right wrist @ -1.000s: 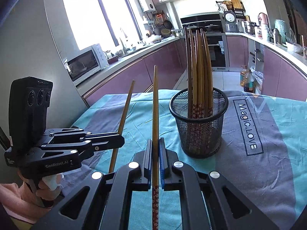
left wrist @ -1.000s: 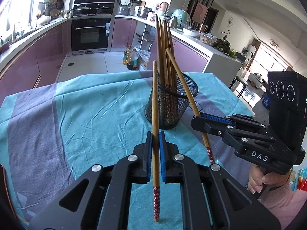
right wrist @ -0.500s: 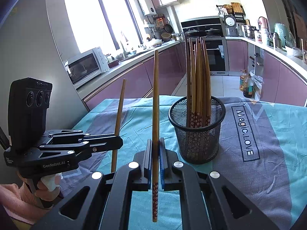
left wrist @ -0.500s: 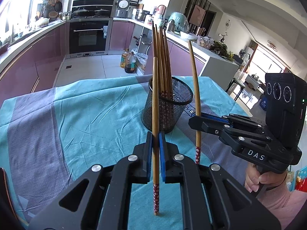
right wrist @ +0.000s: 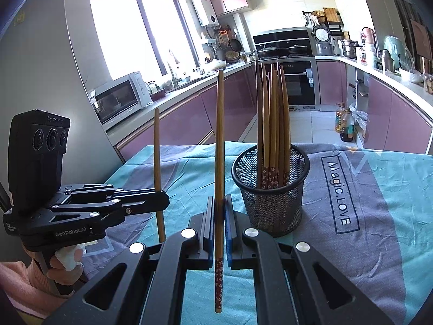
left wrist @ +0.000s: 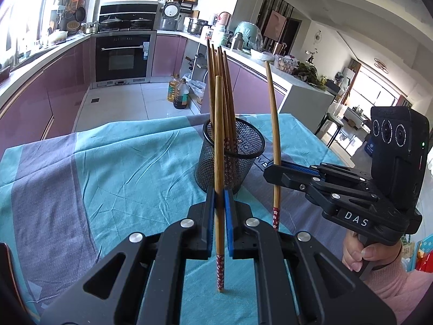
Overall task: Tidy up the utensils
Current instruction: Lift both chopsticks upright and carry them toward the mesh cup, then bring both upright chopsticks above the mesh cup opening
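Both grippers, left [left wrist: 219,205] and right [right wrist: 219,214], each pinch one chopstick [left wrist: 219,146] upright, patterned end down, just beside the mesh cup [right wrist: 270,189] on the cloth [left wrist: 108,168], likely to drop in.

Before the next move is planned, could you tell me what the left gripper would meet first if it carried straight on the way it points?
Most likely the mesh holder: it stands directly beyond the left gripper, shut on a chopstick. The gap is hard to judge.
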Demonstrator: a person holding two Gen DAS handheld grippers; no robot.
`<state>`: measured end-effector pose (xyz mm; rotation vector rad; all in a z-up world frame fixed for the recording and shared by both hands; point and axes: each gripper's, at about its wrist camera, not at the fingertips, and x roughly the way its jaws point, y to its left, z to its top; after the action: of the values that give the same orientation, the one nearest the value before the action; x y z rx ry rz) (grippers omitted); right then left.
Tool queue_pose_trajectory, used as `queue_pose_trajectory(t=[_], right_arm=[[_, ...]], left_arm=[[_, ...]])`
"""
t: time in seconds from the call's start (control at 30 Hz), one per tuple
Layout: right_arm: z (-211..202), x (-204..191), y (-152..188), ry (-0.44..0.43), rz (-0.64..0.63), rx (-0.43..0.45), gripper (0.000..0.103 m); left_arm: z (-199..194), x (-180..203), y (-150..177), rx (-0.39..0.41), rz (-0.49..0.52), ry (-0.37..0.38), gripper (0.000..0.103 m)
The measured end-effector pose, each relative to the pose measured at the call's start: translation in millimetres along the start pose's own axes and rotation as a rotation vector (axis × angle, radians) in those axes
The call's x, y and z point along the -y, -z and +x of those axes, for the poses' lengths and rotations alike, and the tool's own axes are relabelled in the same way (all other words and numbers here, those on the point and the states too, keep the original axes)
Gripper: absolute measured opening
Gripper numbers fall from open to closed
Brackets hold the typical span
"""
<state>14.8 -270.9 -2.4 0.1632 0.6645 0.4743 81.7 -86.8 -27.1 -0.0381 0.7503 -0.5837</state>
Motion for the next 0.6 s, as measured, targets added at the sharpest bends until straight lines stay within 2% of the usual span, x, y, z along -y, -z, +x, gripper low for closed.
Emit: queue_pose_trajectory(t=[0.6], right_arm=[[-3.6, 0.0, -8.4, 0.002, -0.013, 0.028, 0.006]], left_arm=[[-7.2, 5.7, -10.0, 0.029, 0.005, 0.005, 0.008]])
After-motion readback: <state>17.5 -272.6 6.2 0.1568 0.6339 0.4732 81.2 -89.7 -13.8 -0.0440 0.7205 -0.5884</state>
